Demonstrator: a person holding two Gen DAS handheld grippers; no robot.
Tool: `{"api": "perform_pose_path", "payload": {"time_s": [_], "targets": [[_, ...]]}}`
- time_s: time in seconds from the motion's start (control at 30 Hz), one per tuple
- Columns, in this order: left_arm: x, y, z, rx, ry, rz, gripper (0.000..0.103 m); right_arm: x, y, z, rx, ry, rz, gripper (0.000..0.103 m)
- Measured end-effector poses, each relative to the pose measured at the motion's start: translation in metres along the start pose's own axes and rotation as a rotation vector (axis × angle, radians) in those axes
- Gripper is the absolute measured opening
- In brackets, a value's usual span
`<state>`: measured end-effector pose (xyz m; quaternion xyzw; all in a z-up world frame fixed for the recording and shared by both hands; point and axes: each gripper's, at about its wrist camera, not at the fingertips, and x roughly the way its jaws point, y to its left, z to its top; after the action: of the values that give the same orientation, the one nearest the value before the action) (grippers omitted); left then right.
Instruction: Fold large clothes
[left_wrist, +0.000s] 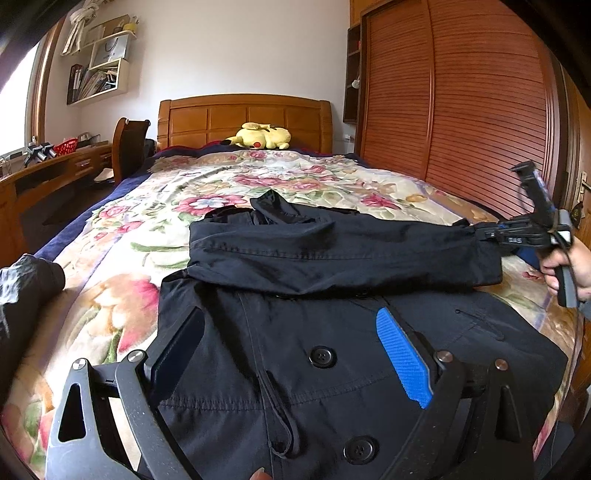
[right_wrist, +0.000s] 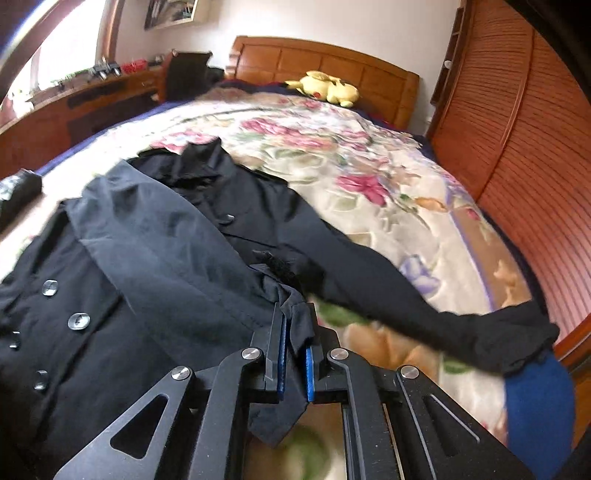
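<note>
The left gripper hangs low over the coat, its jaws spread wide with nothing between them; the blue pad and the dark finger stand either side of a button on the coat's front. The right gripper is pressed together on a fold of cloth at the end of a sleeve, which bunches up between its blue pads. The dark coat lies buttons up on the near end of the bed, one sleeve folded across its chest, the other trailing to the bed's right edge. A hand grips the right gripper's handle. Farther off, a yellow plush lies by the headboard, beside the wardrobe.
</note>
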<state>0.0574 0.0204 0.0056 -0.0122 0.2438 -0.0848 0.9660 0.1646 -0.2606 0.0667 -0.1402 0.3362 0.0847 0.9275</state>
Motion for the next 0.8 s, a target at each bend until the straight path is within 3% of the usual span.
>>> {"api": "perform_pose_path", "payload": {"time_s": [0.07,0.13,0.27,0.5,0.8], "targets": [[0.002,0.000,0.001,0.000,0.004,0.001,0.095,0.015,-0.003,0.003,0.007,0.029,-0.016,0.013],[0.004,0.001,0.002,-0.001,0.005,0.002,0.095,0.026,-0.005,0.007,0.022,0.042,-0.049,0.032],[0.004,0.001,0.001,0.000,0.004,0.004,0.095,0.027,0.004,0.014,0.065,-0.001,-0.051,0.049],[0.004,0.000,0.003,0.004,0.002,0.009,0.095,0.023,0.035,0.002,0.054,-0.062,0.012,0.051],[0.002,-0.001,0.002,0.003,-0.005,0.020,0.095,0.059,0.061,-0.016,-0.019,0.031,0.096,0.051]]}}
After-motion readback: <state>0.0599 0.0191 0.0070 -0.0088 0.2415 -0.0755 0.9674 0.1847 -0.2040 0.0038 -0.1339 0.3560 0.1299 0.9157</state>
